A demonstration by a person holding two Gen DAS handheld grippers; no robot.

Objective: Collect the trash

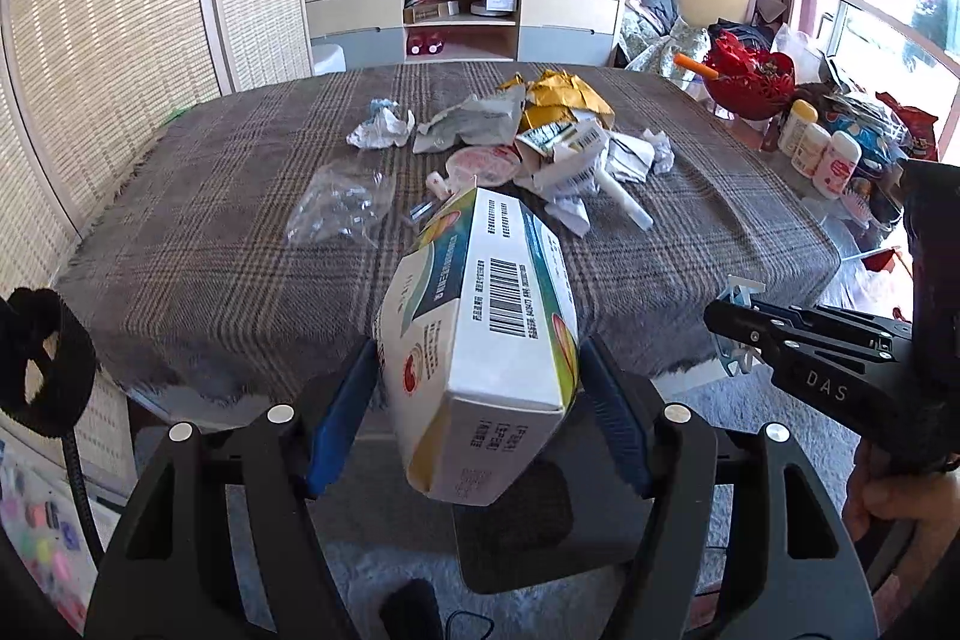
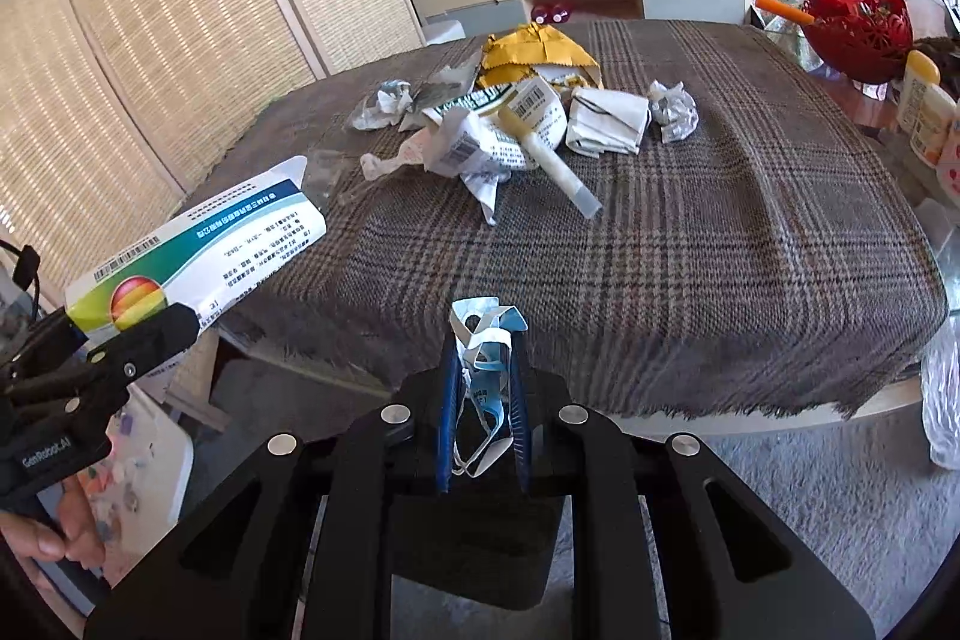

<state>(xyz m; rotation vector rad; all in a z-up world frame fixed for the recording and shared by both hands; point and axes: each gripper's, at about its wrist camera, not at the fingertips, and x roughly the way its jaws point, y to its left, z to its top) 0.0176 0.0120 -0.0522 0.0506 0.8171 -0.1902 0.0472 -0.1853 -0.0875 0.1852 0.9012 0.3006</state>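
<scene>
My left gripper [image 1: 478, 349] is shut on a white and green cardboard box [image 1: 480, 328] with a barcode, held off the near edge of the table. From the right wrist view, the box [image 2: 198, 244] juts out of that gripper [image 2: 138, 340] at the left. My right gripper [image 2: 485, 340] is shut on a crumpled blue and white face mask [image 2: 486, 370]; it also shows at the right edge [image 1: 744, 334]. A trash pile [image 1: 540, 142] [image 2: 510, 130] of crumpled paper, torn packets, a yellow wrapper [image 2: 534, 46] and a white tube [image 2: 558, 166] lies mid-table, ahead of both grippers.
The table carries a brown plaid cloth [image 1: 240, 232] [image 2: 720, 250]. A clear plastic bag [image 1: 342, 208] lies left of the pile. A red basket [image 1: 750, 82] and several bottles [image 1: 822, 148] crowd the right side. Woven panels [image 1: 120, 40] stand to the left, with grey carpet below.
</scene>
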